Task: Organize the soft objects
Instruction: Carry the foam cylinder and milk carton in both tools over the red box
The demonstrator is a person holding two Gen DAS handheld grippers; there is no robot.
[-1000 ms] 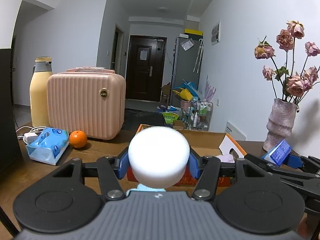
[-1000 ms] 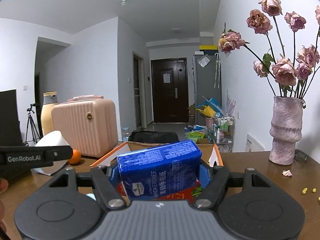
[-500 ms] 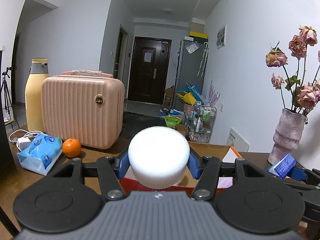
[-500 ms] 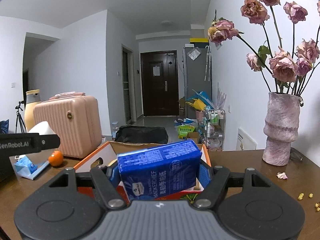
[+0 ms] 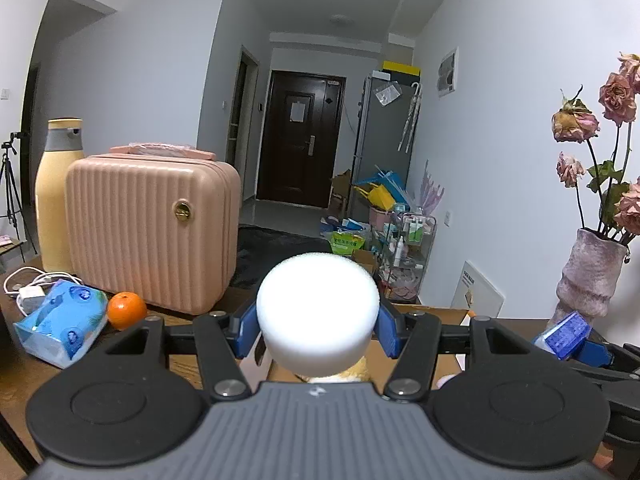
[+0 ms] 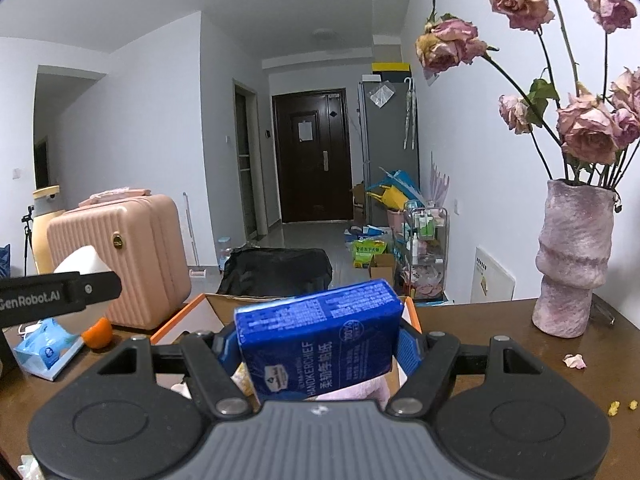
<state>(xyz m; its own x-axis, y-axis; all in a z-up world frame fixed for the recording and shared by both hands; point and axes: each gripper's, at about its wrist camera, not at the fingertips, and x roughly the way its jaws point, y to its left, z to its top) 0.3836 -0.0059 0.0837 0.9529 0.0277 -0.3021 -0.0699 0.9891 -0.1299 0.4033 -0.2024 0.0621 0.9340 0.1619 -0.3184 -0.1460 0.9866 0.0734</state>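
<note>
Brown wooden surface (image 6: 480,320) carries everything noted below. Largest item: pink ribbed hard-shell case (image 5: 148,232), upright, round gold clasp on its front; a pale yellow bottle (image 5: 54,196) with grey collar stands just behind its left end. Right side: rough mauve vase (image 6: 572,260) holding dried pink roses (image 6: 584,132); a few petals and yellow crumbs lie on the wood near it. Centre: open cardboard box (image 6: 192,312), orange outside, flaps up; contents partly hidden by the tools, but a pale pink cloth and something yellowish are visible inside, identity unclear. Left gripper (image 5: 318,320): jaws clamped on a white foam sponge (image 5: 318,312), round-edged, fine-pored, unmarked, held above the near edge of the box. Its arm, seen from the right camera, reads "enRobot.AI", first letter cut off. Right gripper (image 6: 316,344): jaws clamped on a blue tissue pack (image 6: 320,340), tilted, held over the box; printed "HANDKERCHIEF" with Chinese characters, a "100%" roundel and a small white logo, fine print too small to read. Left of the box: a light blue soft tissue pack (image 5: 60,324) lying flat, an orange (image 5: 126,311) touching it, white charger and cable (image 5: 30,286) behind.
</note>
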